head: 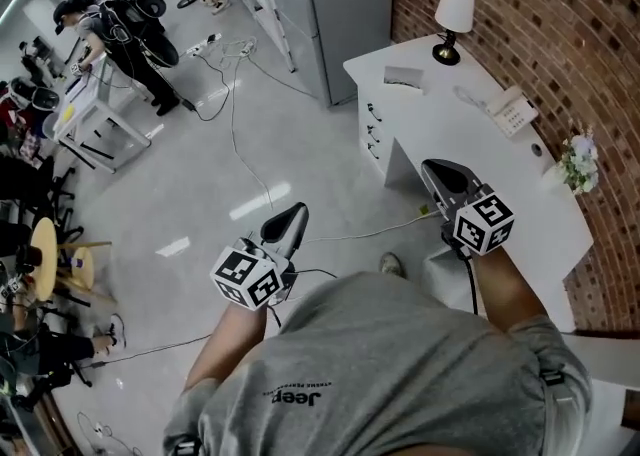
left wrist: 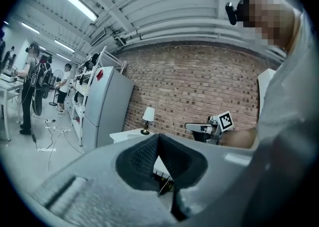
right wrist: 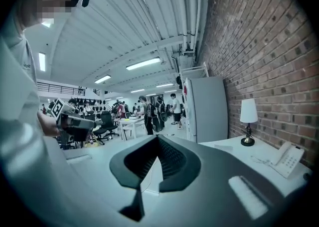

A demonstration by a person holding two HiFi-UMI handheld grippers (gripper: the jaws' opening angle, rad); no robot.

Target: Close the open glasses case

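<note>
Head view, left tool (head: pixel 296 212) pressed together, right tool (head: pixel 436 168) pressed together, near white desk (head: pixel 470 139)

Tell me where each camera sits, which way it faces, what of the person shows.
Head view: on the head, facing down at floor and white desk; grey shirt, left gripper, right gripper show.
Left gripper view: on that gripper, facing the brick wall; shut jaws, shirt.
Right gripper view: on that gripper, facing the fridge; shut jaws, shirt.
All share the table lamp.
</note>
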